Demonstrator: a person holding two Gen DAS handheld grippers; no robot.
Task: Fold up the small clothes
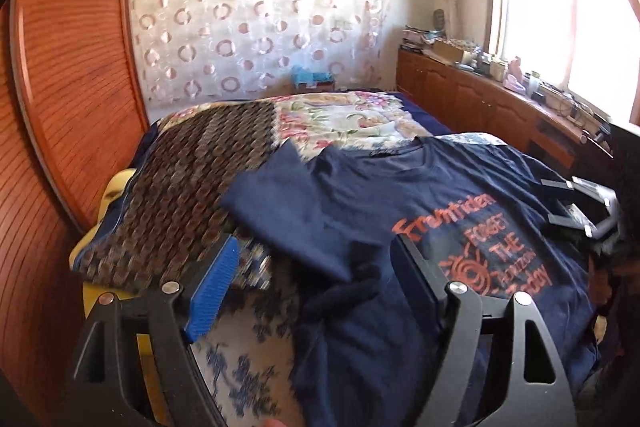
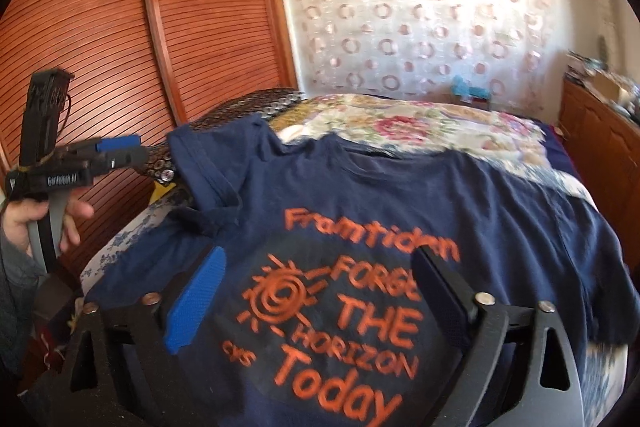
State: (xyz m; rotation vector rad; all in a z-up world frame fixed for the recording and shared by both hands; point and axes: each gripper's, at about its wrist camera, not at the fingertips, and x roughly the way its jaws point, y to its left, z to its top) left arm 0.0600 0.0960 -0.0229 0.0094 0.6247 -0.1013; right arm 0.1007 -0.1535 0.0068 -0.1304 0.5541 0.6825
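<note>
While the navy T-shirt (image 2: 360, 211) lies print-up across the bed (image 2: 420, 123), collar toward frame top, both your claws are spread and empty. The left gripper (image 1: 316, 267) is nearest the loose sleeve (image 1: 280, 199); the right gripper (image 2: 320, 267) hovers over the print.

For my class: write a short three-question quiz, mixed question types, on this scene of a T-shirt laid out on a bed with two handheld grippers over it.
1. True or false: the navy T-shirt lies print side up on the bed.
2. Multiple choice: what colour is the lettering on the shirt? A white, B orange, C green.
3. Fill in: neither the left gripper nor the right gripper is gripping cloth; the jaws of both stand ____.

Key: 1 true. 2 B. 3 open.
</note>
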